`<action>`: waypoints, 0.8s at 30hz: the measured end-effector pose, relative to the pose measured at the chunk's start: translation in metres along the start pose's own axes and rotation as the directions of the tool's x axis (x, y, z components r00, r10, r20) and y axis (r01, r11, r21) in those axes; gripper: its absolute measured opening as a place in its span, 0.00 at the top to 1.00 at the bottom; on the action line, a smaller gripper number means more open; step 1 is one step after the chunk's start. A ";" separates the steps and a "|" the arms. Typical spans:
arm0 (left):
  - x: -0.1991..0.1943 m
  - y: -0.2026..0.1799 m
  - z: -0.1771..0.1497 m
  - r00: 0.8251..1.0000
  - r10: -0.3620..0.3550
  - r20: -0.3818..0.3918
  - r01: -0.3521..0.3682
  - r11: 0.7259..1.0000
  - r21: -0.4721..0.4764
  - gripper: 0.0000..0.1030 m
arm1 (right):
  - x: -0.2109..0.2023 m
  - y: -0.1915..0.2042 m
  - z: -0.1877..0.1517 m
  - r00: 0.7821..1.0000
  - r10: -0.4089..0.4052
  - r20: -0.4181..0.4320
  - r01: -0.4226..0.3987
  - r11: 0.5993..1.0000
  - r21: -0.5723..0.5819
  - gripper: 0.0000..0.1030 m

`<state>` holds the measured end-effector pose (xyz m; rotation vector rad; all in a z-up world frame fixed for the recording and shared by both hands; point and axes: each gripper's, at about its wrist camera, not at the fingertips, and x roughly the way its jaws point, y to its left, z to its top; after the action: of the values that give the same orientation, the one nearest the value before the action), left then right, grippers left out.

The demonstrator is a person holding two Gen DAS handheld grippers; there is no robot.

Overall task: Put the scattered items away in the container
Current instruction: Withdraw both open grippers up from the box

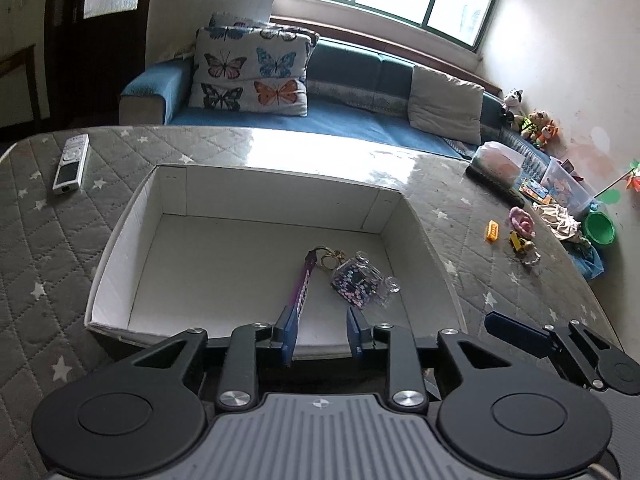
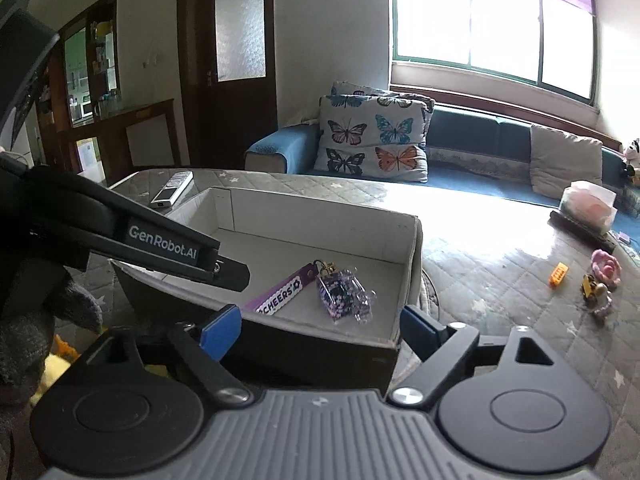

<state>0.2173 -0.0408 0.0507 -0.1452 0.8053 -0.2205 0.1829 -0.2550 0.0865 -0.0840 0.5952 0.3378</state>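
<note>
Table [image 1: 40,240]: quilted grey cover with white stars, glare across its far side; it carries everything you work with.

Container [image 1: 120,248]: open white cardboard box near the table's front edge, directly ahead of your left gripper. In the right wrist view the box [image 2: 408,240] shows its dark outer front wall between your right gripper's fingers.

Remote control [image 1: 71,163]: silver, flat on the table, left of the box and apart from it.

Keychain [image 1: 352,280]: lies on the box floor, right of centre, toward the near wall. Its purple strap [image 1: 305,280] runs lengthwise from the key rings at the far end toward you, the near end just beyond your left gripper's left fingertip. The right wrist view shows the strap [image 2: 280,296] running diagonally, lettered "CHEERS", with the clear glitter charm [image 2: 344,296] beside it at the ring end.

Loose items still on the table, right of the box and well apart from it: pink toy [image 1: 522,222], orange block [image 1: 492,231], yellow toy vehicle [image 1: 518,242].

Left gripper [image 1: 324,334]: your jaws stand partly spread above the box's near wall, nothing between the blue pads; the keychain lies just ahead of them, not pinched. Whether the left pad touches the strap cannot be told.

Right gripper [image 2: 320,328]: your jaws are spread wide, straddling the box's near right corner, gripping nothing.
</note>
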 end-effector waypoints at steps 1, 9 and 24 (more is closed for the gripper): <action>-0.002 -0.001 -0.003 1.000 -0.001 0.002 0.001 1.000 0.003 0.71 | -0.003 0.001 -0.003 1.000 -0.001 0.000 0.001 1.000 0.002 0.13; -0.011 -0.009 -0.027 1.000 -0.009 -0.012 0.009 1.000 0.008 0.71 | -0.025 0.004 -0.026 1.000 -0.026 0.007 0.026 1.000 -0.005 0.05; -0.004 -0.024 -0.063 0.996 -0.018 -0.082 0.020 1.000 0.021 0.71 | -0.036 -0.009 -0.067 0.997 -0.047 -0.060 0.048 0.998 0.027 0.05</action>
<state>0.1655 -0.0655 0.0158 -0.1237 0.8832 -0.2543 0.1221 -0.2853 0.0512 -0.0814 0.6558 0.2815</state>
